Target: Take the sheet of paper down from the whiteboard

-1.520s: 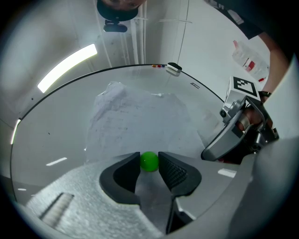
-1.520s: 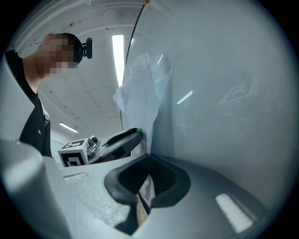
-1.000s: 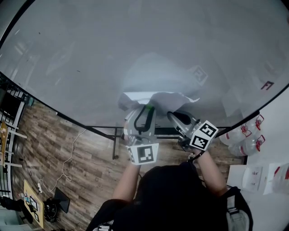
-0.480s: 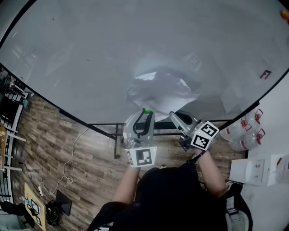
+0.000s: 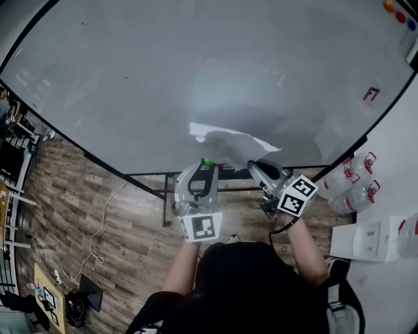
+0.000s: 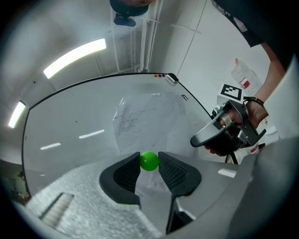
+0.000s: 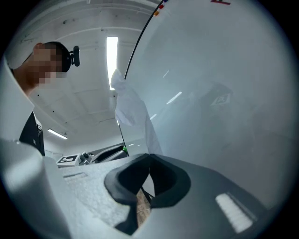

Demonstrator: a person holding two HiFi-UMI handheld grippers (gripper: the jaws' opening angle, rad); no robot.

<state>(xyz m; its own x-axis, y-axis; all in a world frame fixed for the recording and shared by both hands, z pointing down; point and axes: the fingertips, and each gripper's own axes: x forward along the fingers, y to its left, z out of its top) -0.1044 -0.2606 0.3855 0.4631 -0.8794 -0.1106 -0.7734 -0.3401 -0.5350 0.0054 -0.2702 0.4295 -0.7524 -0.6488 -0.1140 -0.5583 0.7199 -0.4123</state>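
The white sheet of paper (image 5: 236, 141) hangs crumpled in front of the whiteboard (image 5: 144, 85), off its surface. My right gripper (image 5: 253, 167) is shut on the sheet's lower edge; in the right gripper view the sheet of paper (image 7: 133, 116) rises from the closed right gripper (image 7: 148, 158). My left gripper (image 5: 207, 164) sits just left of it, shut on a small green ball magnet (image 5: 208, 162). In the left gripper view the green magnet (image 6: 149, 161) sits between the pads of the left gripper (image 6: 149, 164), with the paper (image 6: 140, 121) behind it and the right gripper (image 6: 219, 133) at the right.
The whiteboard stands on a black frame (image 5: 166, 196) over a wood floor (image 5: 85, 215). Clear water jugs (image 5: 356, 189) and white boxes (image 5: 375, 238) are at the right. Coloured magnets (image 5: 400, 13) sit at the board's top right corner. A cable (image 5: 98, 228) lies on the floor at the left.
Both grippers have drawn back from the board, the paper coming with the right one. The sheet bulged wide half a second ago and now hangs lower and narrower.
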